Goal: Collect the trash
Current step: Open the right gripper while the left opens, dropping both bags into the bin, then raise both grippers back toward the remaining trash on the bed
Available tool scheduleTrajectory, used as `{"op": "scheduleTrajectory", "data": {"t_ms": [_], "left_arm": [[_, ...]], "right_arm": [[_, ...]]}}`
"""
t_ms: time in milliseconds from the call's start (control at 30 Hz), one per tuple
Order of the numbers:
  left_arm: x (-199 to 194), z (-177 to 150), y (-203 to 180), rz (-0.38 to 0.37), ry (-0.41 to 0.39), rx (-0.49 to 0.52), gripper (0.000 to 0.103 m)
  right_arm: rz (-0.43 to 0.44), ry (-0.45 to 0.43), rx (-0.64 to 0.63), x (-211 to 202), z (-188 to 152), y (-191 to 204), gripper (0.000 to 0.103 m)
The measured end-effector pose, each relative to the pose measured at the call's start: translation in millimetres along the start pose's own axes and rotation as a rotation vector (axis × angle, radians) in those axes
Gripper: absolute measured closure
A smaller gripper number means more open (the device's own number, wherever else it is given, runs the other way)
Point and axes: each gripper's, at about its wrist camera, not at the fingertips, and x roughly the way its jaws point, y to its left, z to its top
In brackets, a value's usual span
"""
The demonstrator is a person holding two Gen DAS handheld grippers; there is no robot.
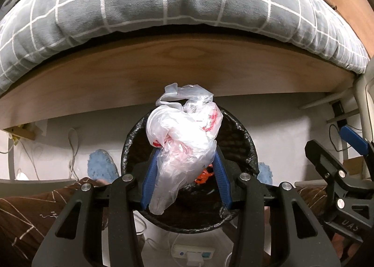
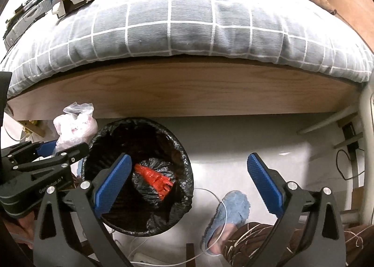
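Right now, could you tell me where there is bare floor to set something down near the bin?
Bare pale floor lies between the bin and the bed's right leg. It is crowded nearer the camera, by the blue slipper and white cable.

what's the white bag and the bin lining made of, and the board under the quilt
White bag in the left tongs: thin, translucent plastic film, crinkled, with red print. Bin lining: thin black plastic, glossy and wrinkled over the rim. Board: looks like wood or wood-grain laminate, matte; the grain pattern alone can't tell which.
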Motion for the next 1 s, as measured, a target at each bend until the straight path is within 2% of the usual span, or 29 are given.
{"op": "scheduleTrajectory", "data": {"t_ms": [100,167,467,567,833,1000], "left_arm": [[1.9,-0.6,0.5,0.019,-0.004,0.009,0.050],[0.9,-2.2,0.5,0.031,-0.011,0.012,0.041],[-15.6,1.5,5.2,0.036,-0.063,0.001,0.010],[-30.1,4.6,6.0,0.051,-0.109,0.004,0.006],[-73.7,18.8,13.0,0.069,-0.220,-0.036,0.006],[-99.8,26.5,15.8,0.076,-0.284,-0.027,0.006]], "right_arm": [[0.000,-0.001,0.001,1.7,-0.6,1.0,0.008],[0.001,-0.004,0.001,1.4,0.8,2.7,0.008],[0.002,-0.044,0.004,-20.3,15.6,5.2,0.008],[0.000,-0.090,0.000,-35.7,24.6,6.4,0.008],[-0.006,-0.217,-0.015,-73.1,42.7,11.9,0.008],[0.001,-0.280,-0.015,-93.8,54.9,14.8,0.008]]}}
